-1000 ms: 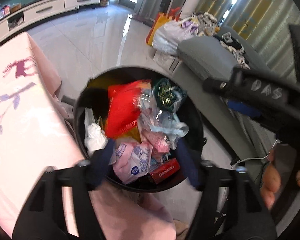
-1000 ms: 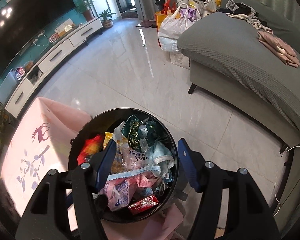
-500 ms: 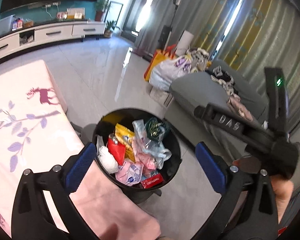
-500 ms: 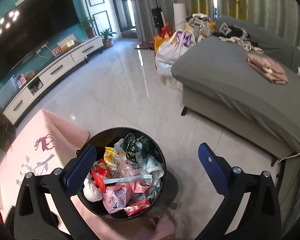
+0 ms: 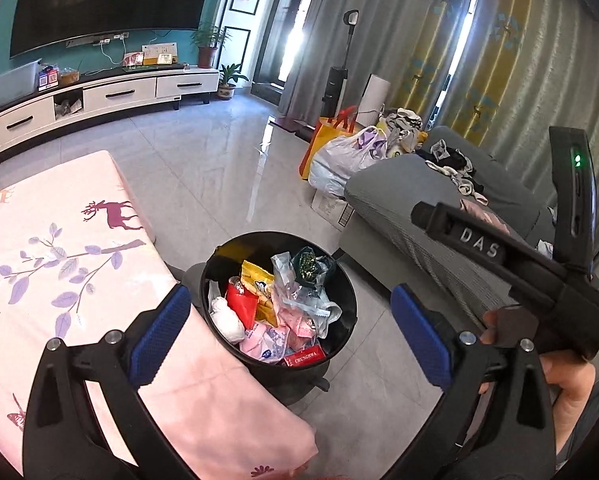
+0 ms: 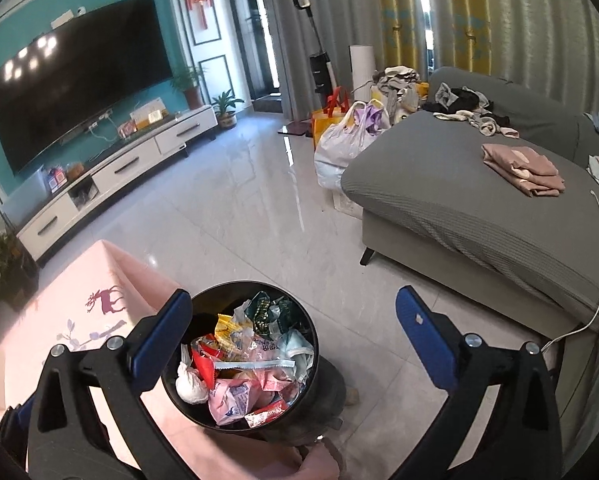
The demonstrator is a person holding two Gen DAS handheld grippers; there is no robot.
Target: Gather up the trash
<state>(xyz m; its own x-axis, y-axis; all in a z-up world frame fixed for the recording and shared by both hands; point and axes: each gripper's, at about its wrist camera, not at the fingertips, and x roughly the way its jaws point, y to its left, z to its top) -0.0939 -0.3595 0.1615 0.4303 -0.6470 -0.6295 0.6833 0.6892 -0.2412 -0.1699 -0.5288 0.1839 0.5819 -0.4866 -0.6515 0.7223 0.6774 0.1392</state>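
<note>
A black round trash bin (image 5: 347, 292) (image 6: 311, 328) stands on the floor beside a pink-clothed table, filled with several wrappers, a white tissue ball (image 5: 226, 320) and a red packet (image 5: 304, 356). My left gripper (image 5: 291, 334) hovers above it, open wide with nothing between its blue pads. My right gripper (image 6: 291, 342) also hangs above the bin, open and empty. The right tool's black body (image 5: 511, 276) and the hand holding it (image 5: 559, 376) show at the right of the left wrist view.
The table with its pink deer-print cloth (image 5: 59, 264) (image 6: 79, 320) lies left of the bin. A grey sofa (image 6: 479, 208) with clothes on it runs along the right. Bags (image 6: 347, 140) stand on the tiled floor behind; a TV cabinet (image 5: 99, 100) lines the far wall.
Both grippers have opened wide and risen away from the bin, which now looks smaller and lower in both views. The wrappers lie loose in the bin.
</note>
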